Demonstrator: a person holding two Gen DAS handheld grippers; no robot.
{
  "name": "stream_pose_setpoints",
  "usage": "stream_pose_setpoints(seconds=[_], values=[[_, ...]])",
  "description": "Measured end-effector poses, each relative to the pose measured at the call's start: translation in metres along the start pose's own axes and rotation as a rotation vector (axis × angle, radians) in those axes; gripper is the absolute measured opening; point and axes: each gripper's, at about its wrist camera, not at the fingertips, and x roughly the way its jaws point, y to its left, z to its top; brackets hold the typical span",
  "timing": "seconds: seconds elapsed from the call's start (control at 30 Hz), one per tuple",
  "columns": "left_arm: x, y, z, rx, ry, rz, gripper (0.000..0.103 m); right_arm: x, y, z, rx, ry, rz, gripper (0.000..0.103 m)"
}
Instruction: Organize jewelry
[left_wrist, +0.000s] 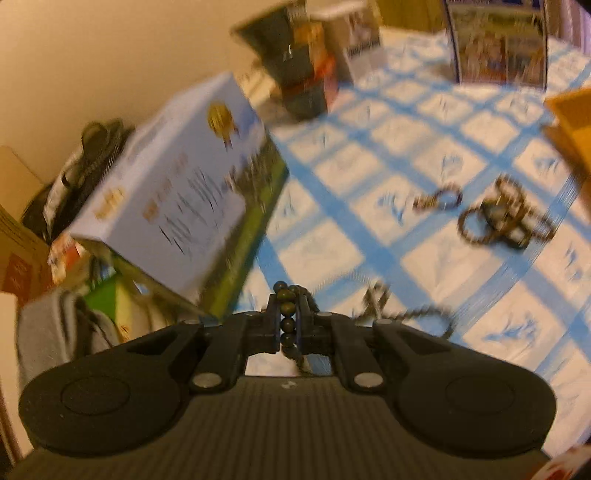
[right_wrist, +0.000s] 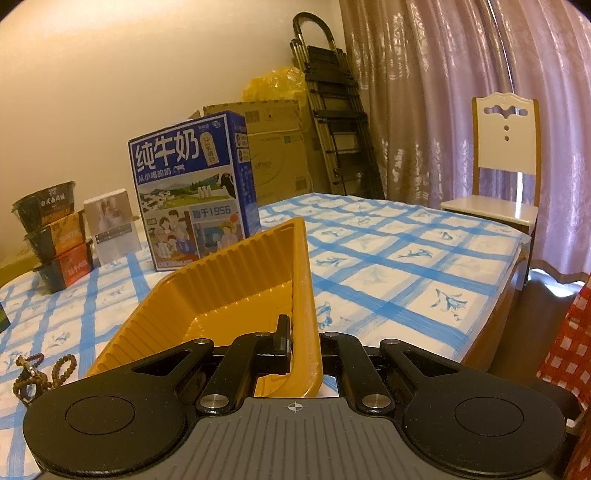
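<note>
A dark bead strand (left_wrist: 288, 321) is being pinched between the pressed-together fingers of the left gripper (left_wrist: 288, 310), above the checked surface (left_wrist: 424, 266). A yellow tray (right_wrist: 236, 295) is being clamped by its rim in the right gripper (right_wrist: 301, 332). The strand is best lowered slowly into the tray, since its tail is dangling; more bracelets (left_wrist: 506, 214) are lying nearby.

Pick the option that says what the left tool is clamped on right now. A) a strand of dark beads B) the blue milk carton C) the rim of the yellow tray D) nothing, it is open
A: the left tool is shut on the strand of dark beads, which runs between its fingers; the right tool grips the yellow tray.
</note>
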Motion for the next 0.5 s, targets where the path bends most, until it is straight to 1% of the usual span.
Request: stream_pose_setpoints(seconds=[0.23, 0.37, 0.5], values=[[-0.068, 0.016, 0.032, -0.018, -0.158, -0.002, 0.008, 0.001, 0.000, 0.000, 0.000, -0.001, 0.001, 0.006], [-0.100, 0.021, 0.050, -0.043, -0.230, -0.037, 0.008, 0.001, 0.000, 0.000, -0.002, 0.000, 0.001, 0.006], [-0.123, 0.019, 0.066, -0.035, -0.300, -0.074, 0.008, 0.001, 0.001, 0.000, -0.003, -0.001, 0.000, 0.006]])
